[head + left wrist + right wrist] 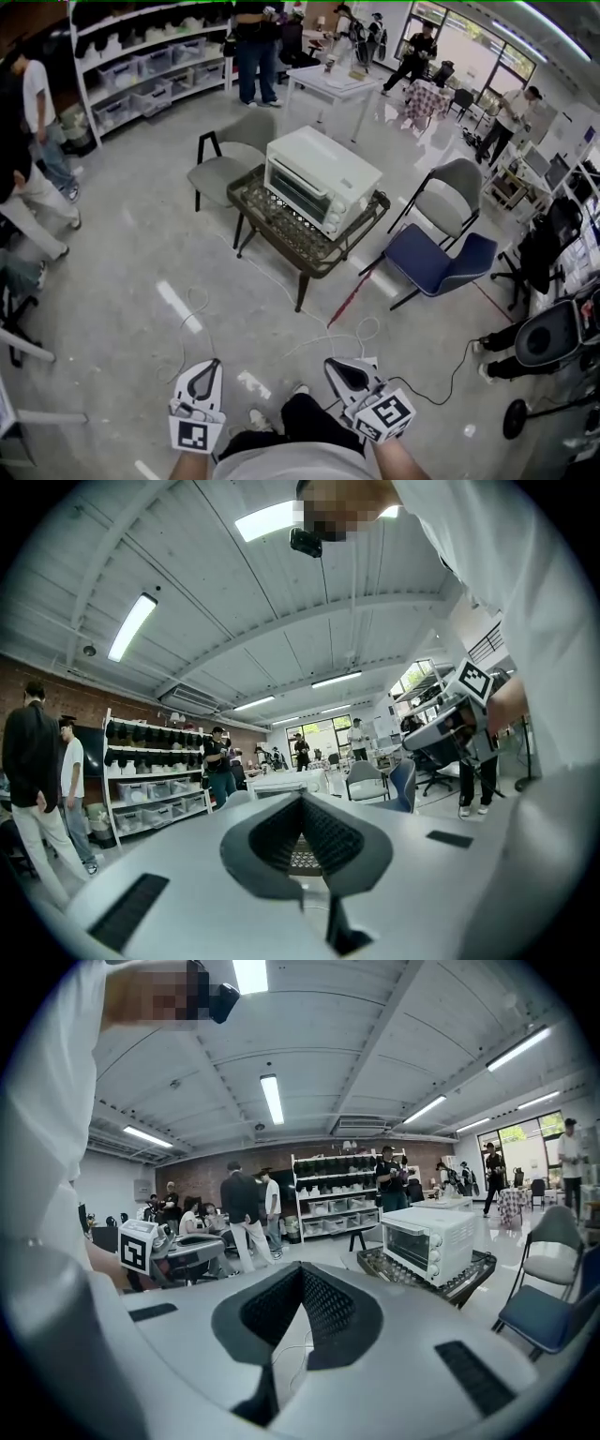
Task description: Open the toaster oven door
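The toaster oven (323,180) sat closed on a low worktop (309,258) in the middle of the room. Its glass door (298,190) faced the person at a slant, with the knobs (335,217) on the right end of the front. A pale bar seemed to run along the door's top edge (the handle, most likely, though it was too small to be sure). A grey chair (225,155) stood just behind the worktop and a blue chair (441,258) to its right. A white cable (281,281) trailed across the floor (141,244) in front. Other people stood well apart, by the shelves (150,70) and further back.

Both claws were held low and close to the person's body, well short of the oven. The left claw (202,380) was clenched on nothing, its tips meeting in its own view. The right claw (342,373) was likewise clenched and empty, with the oven off to the right in its view.

The step in hand looked like the approach, with the door not yet touched. To do it well, one claw (the right seemed better placed) would need to release before arriving. It should come square to the door's top edge, close on the bar, and then pull out and down in an arc about the bottom hinge. The oven looked light, so a straight tug might drag it along the worktop. The other claw could steady the top of the case.
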Demonstrator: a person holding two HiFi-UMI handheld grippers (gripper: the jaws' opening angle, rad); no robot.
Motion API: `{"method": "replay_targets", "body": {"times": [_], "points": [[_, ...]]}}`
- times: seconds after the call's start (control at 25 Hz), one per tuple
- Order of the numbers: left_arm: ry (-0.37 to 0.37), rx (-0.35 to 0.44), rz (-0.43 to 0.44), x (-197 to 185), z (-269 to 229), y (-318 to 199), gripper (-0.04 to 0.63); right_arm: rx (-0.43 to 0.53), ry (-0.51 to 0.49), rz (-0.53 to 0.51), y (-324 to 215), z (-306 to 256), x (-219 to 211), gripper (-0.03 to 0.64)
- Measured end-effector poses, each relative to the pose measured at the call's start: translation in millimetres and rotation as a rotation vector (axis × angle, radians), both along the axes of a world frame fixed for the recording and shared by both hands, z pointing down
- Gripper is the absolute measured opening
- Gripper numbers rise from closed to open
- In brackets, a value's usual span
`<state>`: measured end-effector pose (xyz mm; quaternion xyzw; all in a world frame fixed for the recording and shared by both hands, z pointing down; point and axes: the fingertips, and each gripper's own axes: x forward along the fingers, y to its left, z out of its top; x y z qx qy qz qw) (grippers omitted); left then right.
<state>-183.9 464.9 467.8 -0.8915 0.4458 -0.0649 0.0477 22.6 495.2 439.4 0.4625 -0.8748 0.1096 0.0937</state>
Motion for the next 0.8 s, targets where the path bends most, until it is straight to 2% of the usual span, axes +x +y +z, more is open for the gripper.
{"method": "replay_targets", "body": {"times": [0.12, 0.24, 0.44, 0.64, 0.8], "points": [[0.004, -0.005, 0.005, 10.3, 2.6, -17.7, 0.017, 0.001, -0.004, 0.015, -17.0, 3.9, 11.8, 0.021], [-0.002, 0.027, 0.022, 27.1, 4.0, -43.0, 0.017, 0.000, -0.019, 0.019, -43.3, 13.0, 23.7, 0.021], [-0.012, -0.025, 0.014, 55.9, 13.0, -95.0, 0.017, 0.001, -0.049, 0.005, -105.3, 18.2, 46.1, 0.021], [-0.022, 0.013, 0.040, 111.4, -5.0, -171.0, 0.016, 0.039, -0.068, -0.011, -188.3, 3.1, 92.7, 0.021], [-0.037, 0.039, 0.025, 152.0, -18.6, -226.8, 0.017, 0.066, -0.075, -0.040, -249.1, -3.8, 133.1, 0.023]]}}
